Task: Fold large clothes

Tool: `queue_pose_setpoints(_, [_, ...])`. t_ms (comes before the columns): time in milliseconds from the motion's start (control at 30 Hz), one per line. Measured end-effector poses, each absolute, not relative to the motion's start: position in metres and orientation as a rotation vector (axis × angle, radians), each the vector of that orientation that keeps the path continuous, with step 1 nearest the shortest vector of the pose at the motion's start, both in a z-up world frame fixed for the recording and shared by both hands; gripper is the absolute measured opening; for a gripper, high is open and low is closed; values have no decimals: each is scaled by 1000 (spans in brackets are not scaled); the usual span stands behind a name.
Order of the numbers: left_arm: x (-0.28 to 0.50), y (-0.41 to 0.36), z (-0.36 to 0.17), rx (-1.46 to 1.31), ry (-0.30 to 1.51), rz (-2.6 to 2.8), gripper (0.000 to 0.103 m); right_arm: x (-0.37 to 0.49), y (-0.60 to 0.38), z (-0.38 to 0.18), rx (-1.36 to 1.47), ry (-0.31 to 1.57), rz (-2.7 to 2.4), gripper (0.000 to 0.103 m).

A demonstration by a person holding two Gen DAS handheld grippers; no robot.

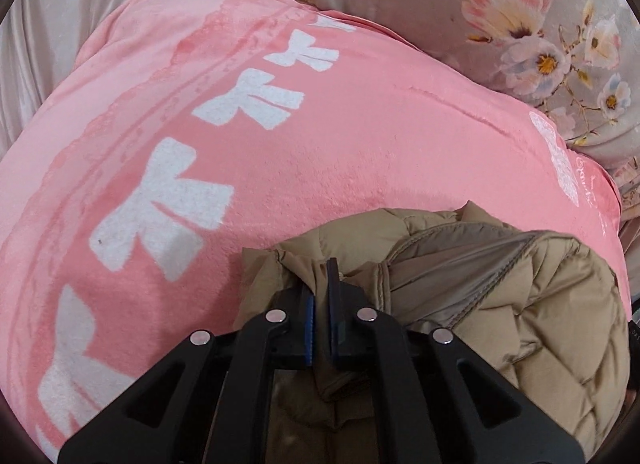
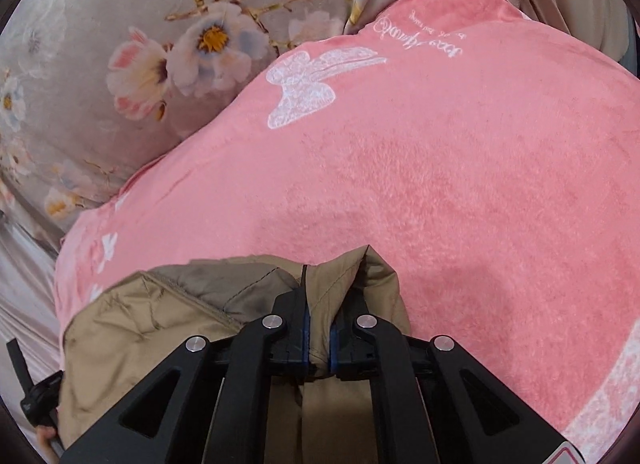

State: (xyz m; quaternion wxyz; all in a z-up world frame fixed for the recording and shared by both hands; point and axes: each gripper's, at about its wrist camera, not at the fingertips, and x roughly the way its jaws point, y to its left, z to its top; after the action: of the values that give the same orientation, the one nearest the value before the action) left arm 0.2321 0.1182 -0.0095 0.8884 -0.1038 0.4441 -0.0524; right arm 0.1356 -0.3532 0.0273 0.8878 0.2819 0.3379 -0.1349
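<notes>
Pinching tan jacket (image 1: pixel 520 304) (both tools (image 1: pixel 322 284))

Jacket (image 1: pixel 500 304) on blanket (image 1: pixel 320 143)

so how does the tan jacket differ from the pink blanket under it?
The tan jacket is quilted and smooth-shelled; the pink blanket is fuzzy with white print. The jacket is bunched and pinched by the left gripper and right gripper; the blanket lies spread flat. Both are soft fabric.

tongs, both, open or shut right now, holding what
left tongs: shut on the tan jacket
right tongs: shut on the tan jacket
</notes>
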Motion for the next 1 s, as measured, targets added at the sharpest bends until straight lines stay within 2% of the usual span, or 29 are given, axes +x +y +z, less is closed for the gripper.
queue_pose_setpoints(167, [230, 121, -22, -273, 874, -131, 6, 140, -345, 19, 546, 706, -294, 3])
queue_pose_setpoints(400, [229, 135, -25, -384, 851, -186, 7, 139, -358, 17, 632, 696, -241, 5])
queue_pose_setpoints(433, [228, 143, -23, -424, 850, -200, 8, 134, -363, 21, 669, 696, -225, 8])
queue_pose_setpoints(467, [225, 154, -18, -471, 864, -215, 10, 128, -367, 26, 693, 693, -210, 15])
queue_pose_setpoints(500, [222, 162, -12, -500, 874, -222, 17, 117, -372, 34, 717, 674, -202, 22])
queue_pose_setpoints(533, [217, 174, -3, -523, 877, -217, 24, 107, -375, 42, 724, 652, -218, 39])
queue_pose_setpoints(567, [209, 187, 10, -512, 871, -163, 55, 87, -381, 56, 717, 602, -244, 46])
queue_pose_setpoints(600, [201, 199, 24, -490, 846, -99, 82, 75, -387, 66, 709, 571, -249, 47])
queue_pose_setpoints(633, [187, 214, 45, -467, 768, -67, 86, 65, -391, 74, 701, 553, -266, 47])
queue_pose_setpoints(800, [164, 207, 115, -258, 642, -58, 84, 42, -362, 138, 486, 464, -323, 42])
queue_pose_setpoints(933, [173, 131, 147, -117, 627, -154, 79, 89, -281, 159, 291, 508, -192, 29])
queue_pose_setpoints(1000, [187, 72, 144, -6, 656, -215, 76, 119, -246, 154, 207, 544, -151, 28])
